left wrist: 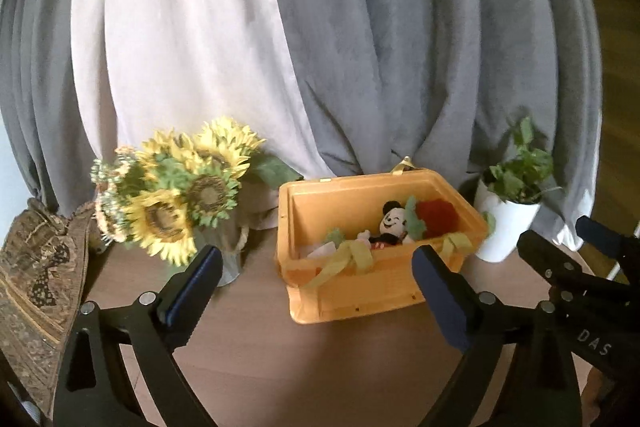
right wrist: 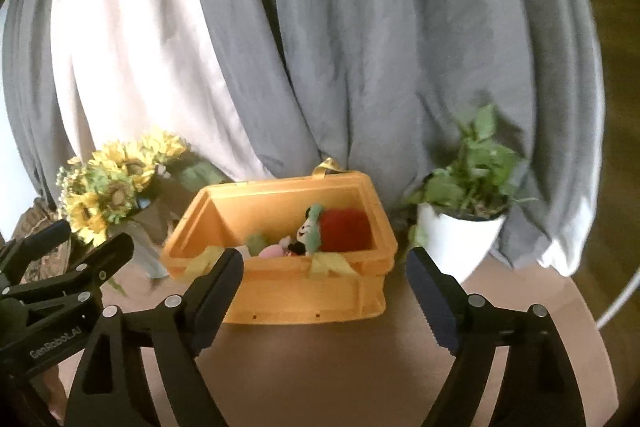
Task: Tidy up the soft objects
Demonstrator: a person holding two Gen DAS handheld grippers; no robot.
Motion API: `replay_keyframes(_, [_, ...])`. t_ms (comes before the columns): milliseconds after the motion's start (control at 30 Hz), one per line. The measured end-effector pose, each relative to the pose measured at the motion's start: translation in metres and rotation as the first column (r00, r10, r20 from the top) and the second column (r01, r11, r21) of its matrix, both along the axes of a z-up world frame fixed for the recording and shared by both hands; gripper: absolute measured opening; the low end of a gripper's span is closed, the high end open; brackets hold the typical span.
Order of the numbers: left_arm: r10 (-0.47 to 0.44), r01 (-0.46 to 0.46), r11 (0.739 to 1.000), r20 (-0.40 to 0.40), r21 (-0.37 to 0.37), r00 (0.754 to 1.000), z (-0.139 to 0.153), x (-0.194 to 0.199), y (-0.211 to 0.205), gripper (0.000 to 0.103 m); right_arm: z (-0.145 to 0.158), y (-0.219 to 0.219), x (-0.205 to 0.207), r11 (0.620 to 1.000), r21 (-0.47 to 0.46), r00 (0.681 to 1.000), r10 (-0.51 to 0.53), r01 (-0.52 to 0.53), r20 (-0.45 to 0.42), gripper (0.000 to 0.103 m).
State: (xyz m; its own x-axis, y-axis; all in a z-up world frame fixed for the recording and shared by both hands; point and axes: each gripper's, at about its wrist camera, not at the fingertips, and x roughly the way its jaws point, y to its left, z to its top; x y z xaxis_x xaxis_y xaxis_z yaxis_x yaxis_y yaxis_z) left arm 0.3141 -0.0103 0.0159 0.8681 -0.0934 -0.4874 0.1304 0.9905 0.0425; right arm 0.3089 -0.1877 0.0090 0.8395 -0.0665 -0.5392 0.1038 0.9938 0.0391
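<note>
I see the orange bin (left wrist: 360, 279) at the centre of the frame on the brown surface (left wrist: 248, 347), its long axis running left to right, open top facing up. Inside lie a mouse plush (left wrist: 390, 223), head up, and a red plush (left wrist: 438, 217). My left gripper (left wrist: 316, 291) and right gripper (right wrist: 324, 291) both gape wide, holding nothing.

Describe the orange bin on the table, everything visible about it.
The orange bin is an open-topped rectangular crate that looks like hard plastic, with a thick rim and a ribbed front wall. It stands upright on the brown table, between the sunflower bouquet and the white potted plant, in front of the grey curtain. Inside lie a mouse plush, a red plush and other soft items; yellow-green fabric strips drape over its front rim. Neither gripper touches it.
</note>
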Motion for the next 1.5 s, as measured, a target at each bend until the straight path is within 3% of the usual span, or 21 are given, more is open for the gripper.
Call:
replay_keyframes(500, [-0.004,0.004,1.0,0.118,0.0,0.993,0.024,-0.142,0.02,0.103,0.04,0.023,-0.145,0.994,-0.06,0.988,-0.08,0.089,0.132,0.094])
replay_keyframes(900, [0.006,-0.008,1.0,0.184,0.013,0.983,0.029,-0.25,0.016,0.103,0.049,0.016,-0.247,0.994,-0.043,0.988,-0.092,0.098,0.121,0.095])
replay_keyframes(1500, [0.018,-0.018,1.0,0.194,-0.003,0.981,0.031,-0.332,0.024,0.103,0.054,0.019,-0.332,0.996,-0.032,0.988,-0.076,0.082,0.137,0.095])
